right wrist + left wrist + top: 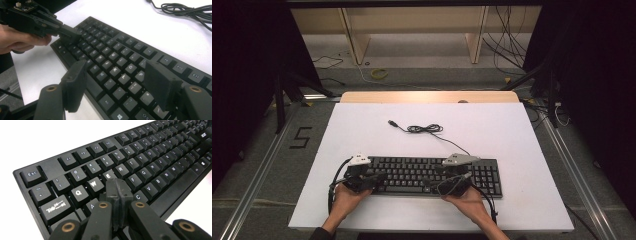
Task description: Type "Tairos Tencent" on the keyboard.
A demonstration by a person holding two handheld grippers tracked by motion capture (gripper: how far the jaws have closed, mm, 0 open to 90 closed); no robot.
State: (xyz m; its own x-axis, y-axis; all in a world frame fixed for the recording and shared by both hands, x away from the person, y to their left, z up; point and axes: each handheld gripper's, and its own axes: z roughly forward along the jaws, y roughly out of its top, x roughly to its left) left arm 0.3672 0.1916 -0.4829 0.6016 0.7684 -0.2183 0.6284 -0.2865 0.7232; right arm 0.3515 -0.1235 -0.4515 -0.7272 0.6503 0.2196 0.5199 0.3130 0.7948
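Note:
A black keyboard (412, 169) lies near the front of the white tabletop (497, 130). My left gripper (374, 179) is over the keyboard's left end, jaws pressed together with nothing between them. In the left gripper view its tips (117, 187) rest at the keys just below W and E on the keyboard (150, 157). My right gripper (435, 181) hovers over the right half of the letter keys, jaws wide apart and empty. In the right gripper view it (117, 82) stands above the keyboard (112, 55), with the left gripper (71, 35) farther off, held by a hand.
The keyboard's black cable (427, 129) runs in a loose coil toward the back of the tabletop, its plug lying free; the coil (185, 10) also appears in the right gripper view. A wooden edge (427, 96) borders the far side. Loose wires lie on the floor beyond.

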